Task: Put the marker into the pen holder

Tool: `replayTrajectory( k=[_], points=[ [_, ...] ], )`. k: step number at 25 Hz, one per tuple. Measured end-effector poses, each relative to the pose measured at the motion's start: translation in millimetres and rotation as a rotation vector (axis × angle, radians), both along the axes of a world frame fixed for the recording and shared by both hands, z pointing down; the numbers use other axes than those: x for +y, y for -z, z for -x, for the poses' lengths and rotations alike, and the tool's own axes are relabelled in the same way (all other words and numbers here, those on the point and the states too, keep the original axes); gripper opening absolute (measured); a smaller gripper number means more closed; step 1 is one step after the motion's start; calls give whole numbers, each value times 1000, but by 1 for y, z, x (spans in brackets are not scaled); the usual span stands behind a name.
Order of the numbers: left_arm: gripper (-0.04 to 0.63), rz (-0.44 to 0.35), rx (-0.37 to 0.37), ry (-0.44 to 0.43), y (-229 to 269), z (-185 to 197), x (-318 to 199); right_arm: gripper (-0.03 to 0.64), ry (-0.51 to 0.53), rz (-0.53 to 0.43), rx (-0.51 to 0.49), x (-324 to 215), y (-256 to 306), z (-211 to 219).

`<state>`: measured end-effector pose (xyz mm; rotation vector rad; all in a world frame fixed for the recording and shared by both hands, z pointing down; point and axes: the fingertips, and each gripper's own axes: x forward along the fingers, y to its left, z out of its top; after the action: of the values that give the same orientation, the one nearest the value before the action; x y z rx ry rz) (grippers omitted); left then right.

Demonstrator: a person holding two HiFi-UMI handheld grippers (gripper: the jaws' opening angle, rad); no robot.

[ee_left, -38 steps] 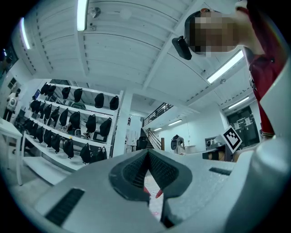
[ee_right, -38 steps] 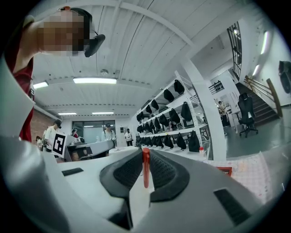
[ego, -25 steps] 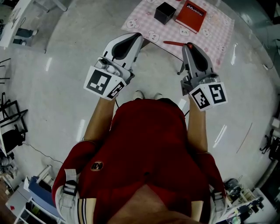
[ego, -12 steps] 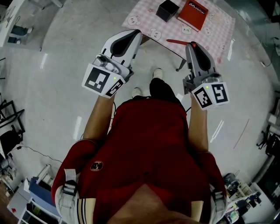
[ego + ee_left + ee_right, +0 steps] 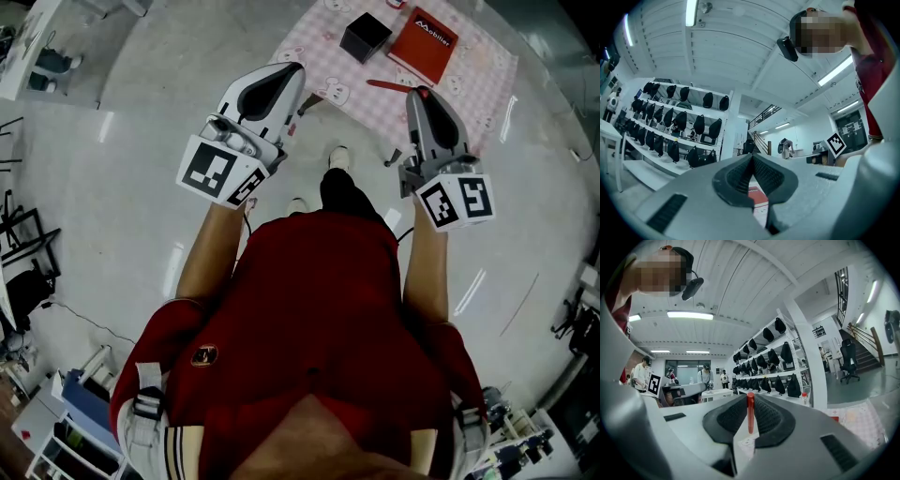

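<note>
A red marker (image 5: 386, 84) is clamped crosswise at the tip of my right gripper (image 5: 419, 93) and sticks out to the left over the table's near edge. In the right gripper view the marker (image 5: 750, 412) stands upright between the ribbed pads (image 5: 765, 416), with the right gripper (image 5: 750, 401) shut on it. The pen holder (image 5: 366, 36) is a black open-topped cube on the pink checked tablecloth (image 5: 319, 56), beyond both grippers. My left gripper (image 5: 294, 68) hangs over the table's near left corner. Its jaws (image 5: 752, 157) meet with nothing between them.
A red book (image 5: 424, 45) lies right of the pen holder and shows through the left jaws as a red book (image 5: 757, 194). The person's feet (image 5: 339, 157) stand on grey floor at the table's edge. Shelves of black bags (image 5: 776, 359) fill the room behind.
The person has stepped forward, one foot now ahead. The table has shifted right and slightly down in the head view. Both grippers keep their pose and the marker stays gripped.
</note>
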<state>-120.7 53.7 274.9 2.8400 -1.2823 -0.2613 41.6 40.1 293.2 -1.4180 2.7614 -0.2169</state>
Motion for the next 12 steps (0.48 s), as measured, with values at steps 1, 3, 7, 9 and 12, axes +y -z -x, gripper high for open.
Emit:
replayTrajectory(
  k=[1,3,7,9,12],
  points=[
    [8,1,-5,3,-1,-1,-8,43,2,-1,-1,-8,-1,-2],
    [8,3,-13,9,-1,-5,-24,43,8,-1,-3,-25,-2,-6],
    [7,11,-22,19,-3,-16,-55,43,17,6,-9,-58,-6,-16],
    [8,15,-26,25,-6,-22,-72,43,21,11,-10,-75,-9,-22],
    [7,21,-34,37,-8,-31,-94,43,29,15,-14,-98,-12,-31]
  ],
)
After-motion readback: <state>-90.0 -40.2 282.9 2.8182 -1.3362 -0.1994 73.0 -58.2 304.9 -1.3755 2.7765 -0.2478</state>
